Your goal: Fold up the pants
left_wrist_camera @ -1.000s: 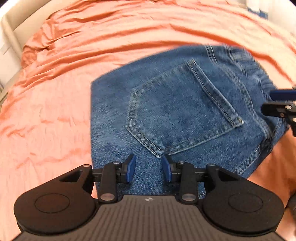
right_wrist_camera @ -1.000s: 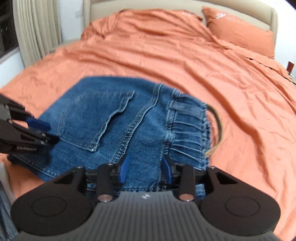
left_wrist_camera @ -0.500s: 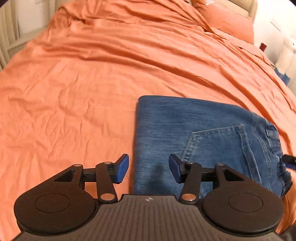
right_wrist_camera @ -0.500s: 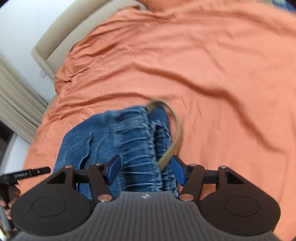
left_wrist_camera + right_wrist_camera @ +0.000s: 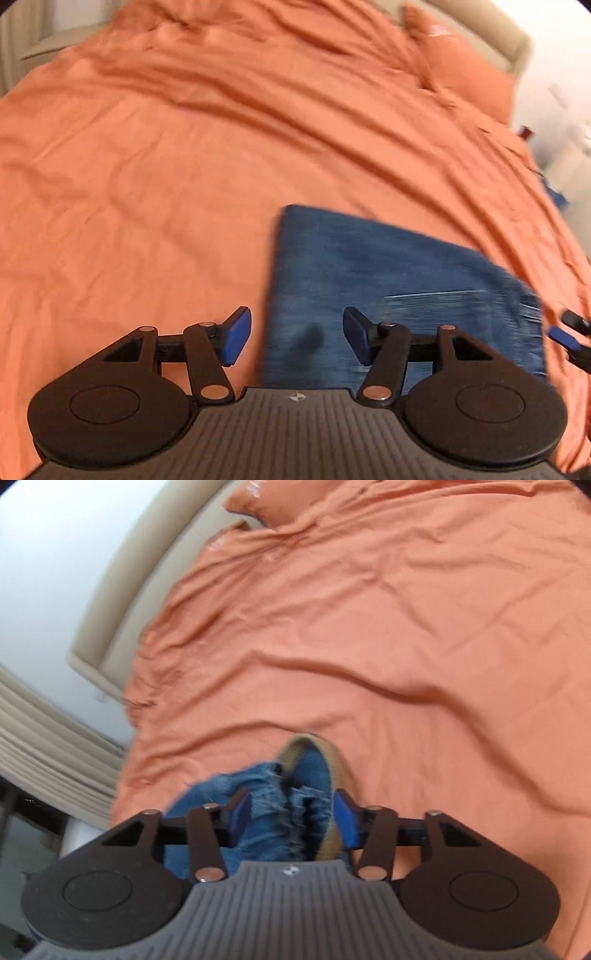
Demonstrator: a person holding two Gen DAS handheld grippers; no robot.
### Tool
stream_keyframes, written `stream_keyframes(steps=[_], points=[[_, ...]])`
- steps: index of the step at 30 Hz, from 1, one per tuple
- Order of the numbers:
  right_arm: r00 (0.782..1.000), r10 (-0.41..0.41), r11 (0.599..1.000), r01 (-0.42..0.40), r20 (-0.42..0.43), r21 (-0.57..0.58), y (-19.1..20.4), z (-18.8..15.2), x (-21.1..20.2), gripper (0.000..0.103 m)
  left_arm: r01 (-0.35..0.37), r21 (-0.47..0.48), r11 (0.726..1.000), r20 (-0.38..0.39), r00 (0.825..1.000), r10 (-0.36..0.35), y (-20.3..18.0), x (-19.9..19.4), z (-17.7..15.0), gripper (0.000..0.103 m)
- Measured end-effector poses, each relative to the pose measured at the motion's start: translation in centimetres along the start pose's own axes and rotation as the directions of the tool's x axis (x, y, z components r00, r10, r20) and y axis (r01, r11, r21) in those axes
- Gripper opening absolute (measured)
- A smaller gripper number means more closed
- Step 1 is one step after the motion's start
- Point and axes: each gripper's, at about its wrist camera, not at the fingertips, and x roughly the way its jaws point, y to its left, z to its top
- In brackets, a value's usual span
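Folded blue jeans (image 5: 388,288) lie on the orange bed. My left gripper (image 5: 297,339) hovers over their left folded edge. Its jaws are opening, with that edge below the gap and neither pad pressing on it. In the left wrist view, my right gripper (image 5: 569,336) shows at the far right edge of the jeans. In the right wrist view, the gathered waistband (image 5: 280,812) and its tan band (image 5: 332,768) fill the space between the blue pads. My right gripper (image 5: 293,821) is closing on them, with both pads against the fabric.
The orange sheet (image 5: 184,166) covers the whole bed, wrinkled, with wide open cloth beyond the jeans. An orange pillow (image 5: 461,70) lies at the head. A beige headboard (image 5: 122,602) and pale curtains (image 5: 48,746) border the bed.
My left gripper slid from over the back pocket to the jeans' left edge and widened its jaws. My right gripper rolled, came over the waistband, spread its jaws and then narrowed them onto it.
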Motion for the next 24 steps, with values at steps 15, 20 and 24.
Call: stream_keyframes(steps=[15, 20, 24], points=[[0.981, 0.178, 0.984, -0.178, -0.076, -0.001, 1.0, 2.1, 1.3, 0.0, 0.057, 0.386, 0.921, -0.051, 0.998, -0.04, -14.3, 2.2, 0.9, 0.06], [0.986, 0.13, 0.991, -0.127, -0.108, 0.029, 0.1, 0.5, -0.1, 0.0, 0.105, 0.451, 0.886, -0.035, 0.994, -0.1, -18.4, 3.5, 0.6, 0.058], [0.987, 0.084, 0.993, -0.072, -0.138, 0.091, -1.5, 0.4, 1.6, 0.0, 0.109, 0.472, 0.875, -0.056, 0.994, -0.093, -21.2, 6.6, 0.3, 0.051]])
